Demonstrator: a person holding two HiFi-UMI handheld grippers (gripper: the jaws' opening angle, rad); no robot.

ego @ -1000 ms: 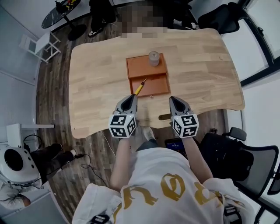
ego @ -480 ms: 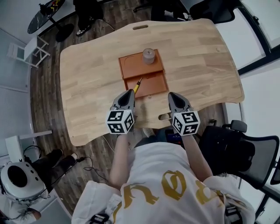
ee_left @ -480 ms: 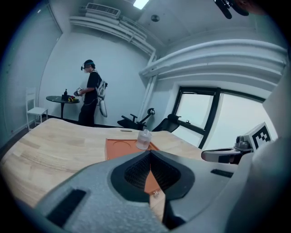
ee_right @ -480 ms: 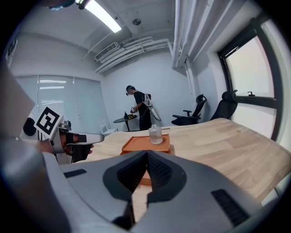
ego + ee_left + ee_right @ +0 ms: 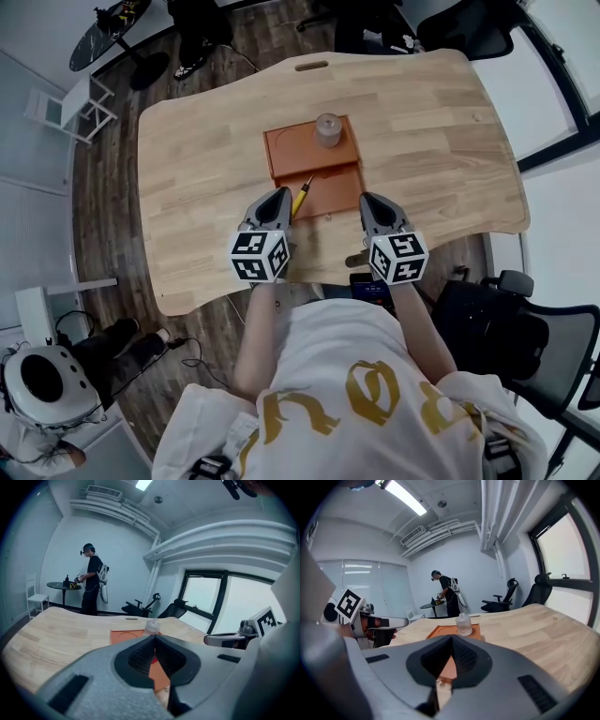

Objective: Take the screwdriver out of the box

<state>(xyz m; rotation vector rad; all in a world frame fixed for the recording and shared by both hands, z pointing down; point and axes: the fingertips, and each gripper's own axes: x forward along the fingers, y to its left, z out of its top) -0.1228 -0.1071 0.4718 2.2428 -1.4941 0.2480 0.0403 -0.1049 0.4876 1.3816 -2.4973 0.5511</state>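
The screwdriver (image 5: 301, 195) lies in the near left part of the orange box (image 5: 291, 150) on the table (image 5: 206, 187). It looks light, hard and thin, and it may roll. The fat yellow handle looks best to grab. The left gripper (image 5: 281, 195) and the right gripper (image 5: 367, 200) have their fingers squeezed together, holding nothing.

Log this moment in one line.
left gripper: shut, empty | right gripper: shut, empty | screwdriver: in box, handle toward left gripper | step: screwdriver not yet gripped

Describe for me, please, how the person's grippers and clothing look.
Both the left gripper and right gripper are grey and tapered, each carrying a white cube of black square markers. Their T-shirt is white, short-sleeved, with gold lettering.
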